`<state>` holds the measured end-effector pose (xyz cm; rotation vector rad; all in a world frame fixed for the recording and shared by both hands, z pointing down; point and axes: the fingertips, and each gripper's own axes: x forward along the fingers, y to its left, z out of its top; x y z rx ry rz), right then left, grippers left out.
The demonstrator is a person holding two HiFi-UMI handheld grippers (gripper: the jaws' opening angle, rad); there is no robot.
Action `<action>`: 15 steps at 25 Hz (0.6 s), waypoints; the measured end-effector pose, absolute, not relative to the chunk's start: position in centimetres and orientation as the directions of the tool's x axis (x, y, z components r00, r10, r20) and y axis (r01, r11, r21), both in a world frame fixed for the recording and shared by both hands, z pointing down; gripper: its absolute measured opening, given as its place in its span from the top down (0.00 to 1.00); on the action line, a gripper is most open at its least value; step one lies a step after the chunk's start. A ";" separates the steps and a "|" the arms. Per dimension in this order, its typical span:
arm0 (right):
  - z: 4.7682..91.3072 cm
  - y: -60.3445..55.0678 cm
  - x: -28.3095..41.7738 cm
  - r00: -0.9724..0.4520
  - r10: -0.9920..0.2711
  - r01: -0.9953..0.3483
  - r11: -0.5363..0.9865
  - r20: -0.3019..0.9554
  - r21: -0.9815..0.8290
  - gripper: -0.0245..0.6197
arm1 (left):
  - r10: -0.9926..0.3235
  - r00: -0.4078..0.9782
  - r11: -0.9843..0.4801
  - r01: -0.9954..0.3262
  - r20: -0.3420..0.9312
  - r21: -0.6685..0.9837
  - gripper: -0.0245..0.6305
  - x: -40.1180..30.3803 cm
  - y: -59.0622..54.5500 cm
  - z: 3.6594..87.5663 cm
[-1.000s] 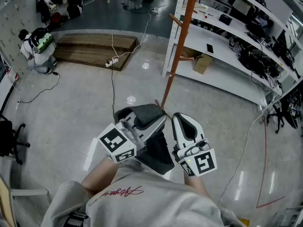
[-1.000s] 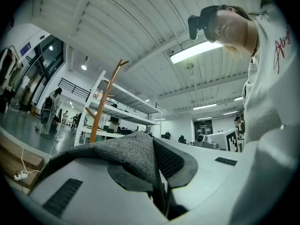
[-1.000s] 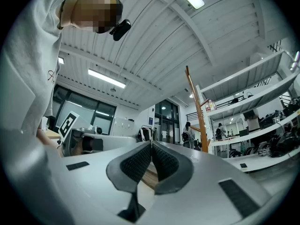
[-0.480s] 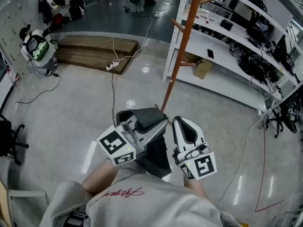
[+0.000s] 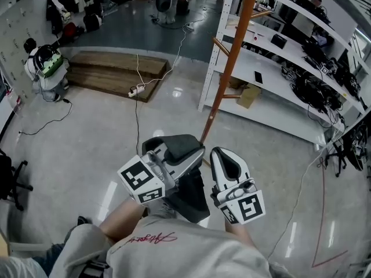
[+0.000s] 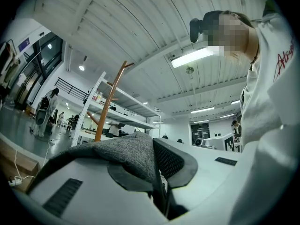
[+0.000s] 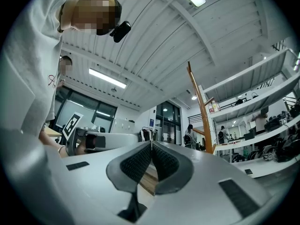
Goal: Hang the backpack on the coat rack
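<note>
While the left gripper (image 5: 184, 149) clenches the grey fabric top of the backpack (image 5: 192, 193), the dark bag hangs beneath it, near the foot of the orange coat rack (image 5: 229, 68). The right gripper (image 5: 225, 158), equally near the coat rack, has its jaws pressed together on nothing.

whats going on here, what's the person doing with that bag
A person holds a dark backpack by its grey top fabric, clamped in the left tongs. The right tongs are shut and empty beside it. The orange coat rack stands ahead on the floor, and the backpack is not yet hung on it.
</note>
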<state>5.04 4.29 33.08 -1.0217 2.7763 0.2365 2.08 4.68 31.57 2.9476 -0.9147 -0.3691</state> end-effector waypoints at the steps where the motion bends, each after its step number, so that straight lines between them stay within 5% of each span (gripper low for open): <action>1: 33.0 3.5 4.8 -0.750 -0.624 -0.652 0.754 -0.219 0.086 0.93 | -0.560 0.800 -0.828 -0.552 -0.218 0.101 0.90 1.8 3.9 31.5; 15: 30.6 -8.8 1.8 -0.715 -0.659 -0.694 0.709 -0.232 0.126 0.93 | -0.544 0.812 -0.839 -0.527 -0.211 0.133 0.90 -2.5 -8.9 30.5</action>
